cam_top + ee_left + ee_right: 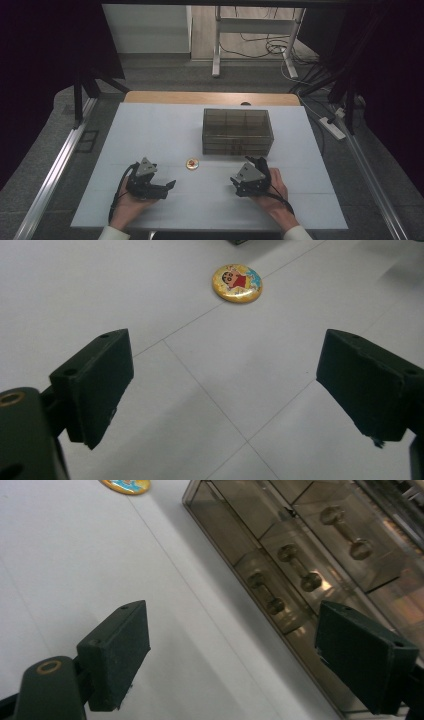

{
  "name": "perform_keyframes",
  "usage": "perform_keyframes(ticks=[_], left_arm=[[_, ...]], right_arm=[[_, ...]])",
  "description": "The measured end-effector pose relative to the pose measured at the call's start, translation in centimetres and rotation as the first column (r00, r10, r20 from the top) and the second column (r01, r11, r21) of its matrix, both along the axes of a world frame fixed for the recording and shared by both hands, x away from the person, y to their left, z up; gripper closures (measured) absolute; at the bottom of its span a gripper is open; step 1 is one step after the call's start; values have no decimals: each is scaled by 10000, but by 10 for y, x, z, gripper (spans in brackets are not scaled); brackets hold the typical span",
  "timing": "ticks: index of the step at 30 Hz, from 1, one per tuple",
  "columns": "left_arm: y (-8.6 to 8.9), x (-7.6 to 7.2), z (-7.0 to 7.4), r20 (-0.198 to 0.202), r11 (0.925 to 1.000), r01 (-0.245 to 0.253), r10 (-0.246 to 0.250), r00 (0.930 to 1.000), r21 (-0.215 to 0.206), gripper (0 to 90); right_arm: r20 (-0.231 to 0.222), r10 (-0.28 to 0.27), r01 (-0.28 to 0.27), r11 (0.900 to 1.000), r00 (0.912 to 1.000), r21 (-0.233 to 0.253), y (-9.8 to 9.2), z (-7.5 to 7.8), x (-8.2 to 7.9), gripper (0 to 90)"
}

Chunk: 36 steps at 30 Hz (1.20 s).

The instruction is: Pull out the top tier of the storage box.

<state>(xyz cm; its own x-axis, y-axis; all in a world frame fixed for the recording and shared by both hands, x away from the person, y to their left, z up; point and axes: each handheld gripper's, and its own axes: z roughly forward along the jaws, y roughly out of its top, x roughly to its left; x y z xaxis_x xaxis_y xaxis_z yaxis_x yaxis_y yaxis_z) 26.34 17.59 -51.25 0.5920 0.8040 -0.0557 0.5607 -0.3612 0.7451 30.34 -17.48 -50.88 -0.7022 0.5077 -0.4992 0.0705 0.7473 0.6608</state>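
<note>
Table [150, 130] — white top, thin seam lines, wooden edge at the far side. On it: a round cartoon badge [192, 163] near the middle; a smoky clear drawer box [237, 131] just beyond — standing apart.

White sleeve cuffs show at both wrists as the black left gripper [167, 185] and right gripper [236, 180], each topped by a grey three-cornered plate and trailing black cable, present blocky screw-holed jaws.

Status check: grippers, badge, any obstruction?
Left gripper open, empty. Right gripper open, empty. Round yellow cartoon badge flat on white table, untouched. Nothing blocking; smoky plastic drawer box behind.
</note>
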Motion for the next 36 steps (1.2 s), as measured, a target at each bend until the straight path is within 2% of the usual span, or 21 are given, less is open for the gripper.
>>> perform_keyframes(ticks=[36], left_arm=[[1,0,0,-12,10000,1,-1,10000,-1,89]], right_arm=[[896,188,-132,9979,9958,-634,9,9,0,150]])
